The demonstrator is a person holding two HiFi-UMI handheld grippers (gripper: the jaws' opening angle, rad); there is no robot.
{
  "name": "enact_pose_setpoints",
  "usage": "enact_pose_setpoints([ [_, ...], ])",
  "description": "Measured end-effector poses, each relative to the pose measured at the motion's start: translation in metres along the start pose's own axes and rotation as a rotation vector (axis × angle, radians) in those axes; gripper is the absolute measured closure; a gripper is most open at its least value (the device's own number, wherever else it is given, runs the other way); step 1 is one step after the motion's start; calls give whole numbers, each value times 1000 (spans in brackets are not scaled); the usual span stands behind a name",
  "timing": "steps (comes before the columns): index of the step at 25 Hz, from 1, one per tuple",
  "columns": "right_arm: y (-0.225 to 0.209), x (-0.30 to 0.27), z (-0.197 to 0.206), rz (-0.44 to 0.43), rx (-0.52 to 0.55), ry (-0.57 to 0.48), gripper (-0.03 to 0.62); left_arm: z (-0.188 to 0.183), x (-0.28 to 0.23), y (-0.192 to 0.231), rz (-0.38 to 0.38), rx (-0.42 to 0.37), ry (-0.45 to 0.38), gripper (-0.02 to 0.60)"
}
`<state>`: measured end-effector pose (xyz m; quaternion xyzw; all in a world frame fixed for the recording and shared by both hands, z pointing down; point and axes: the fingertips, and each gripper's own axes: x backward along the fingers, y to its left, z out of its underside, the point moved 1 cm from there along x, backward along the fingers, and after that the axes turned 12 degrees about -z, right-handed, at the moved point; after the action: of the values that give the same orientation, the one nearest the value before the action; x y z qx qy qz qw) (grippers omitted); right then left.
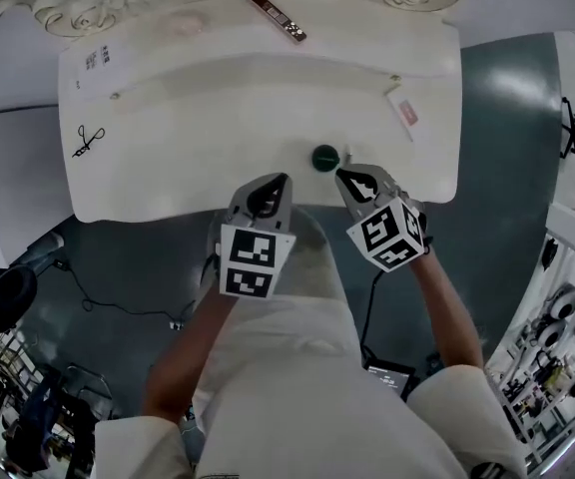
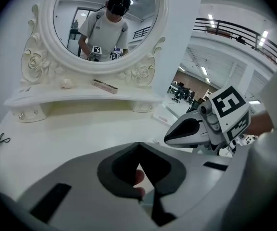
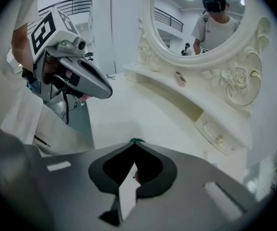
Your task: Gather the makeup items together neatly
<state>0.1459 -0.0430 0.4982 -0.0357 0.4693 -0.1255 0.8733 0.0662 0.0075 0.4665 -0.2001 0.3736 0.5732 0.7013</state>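
Note:
A small round dark-green pot [image 1: 325, 158] stands near the front edge of the white vanity table [image 1: 198, 138]. My right gripper [image 1: 341, 174] is shut, its tips just right of the pot; in the right gripper view only a green sliver [image 3: 137, 140] shows past the closed tips [image 3: 136, 143]. I see nothing between the jaws. My left gripper [image 1: 284, 180] hangs beside it over the table's front edge, jaws closed to a point [image 2: 138, 144] and empty. A slim brown-gold case [image 1: 276, 16] and a pale pink item [image 1: 181, 25] lie on the raised shelf.
A black eyelash curler [image 1: 88, 140] lies at the table's left. A white packet with pink print [image 1: 404, 111] lies at the right. The ornate mirror frame [image 2: 143, 73] rises behind the shelf. Dark floor and cables surround the table; the person's legs fill the near side.

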Motion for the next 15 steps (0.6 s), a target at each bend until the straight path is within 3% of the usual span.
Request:
enact_pose_setpoints([
  [6, -15, 27, -3, 106, -91, -135, 591, -19, -4, -17, 19, -46, -26, 586],
  [15, -42, 61, 22, 227, -144, -182, 588, -33, -14, -52, 92, -142, -39, 586],
])
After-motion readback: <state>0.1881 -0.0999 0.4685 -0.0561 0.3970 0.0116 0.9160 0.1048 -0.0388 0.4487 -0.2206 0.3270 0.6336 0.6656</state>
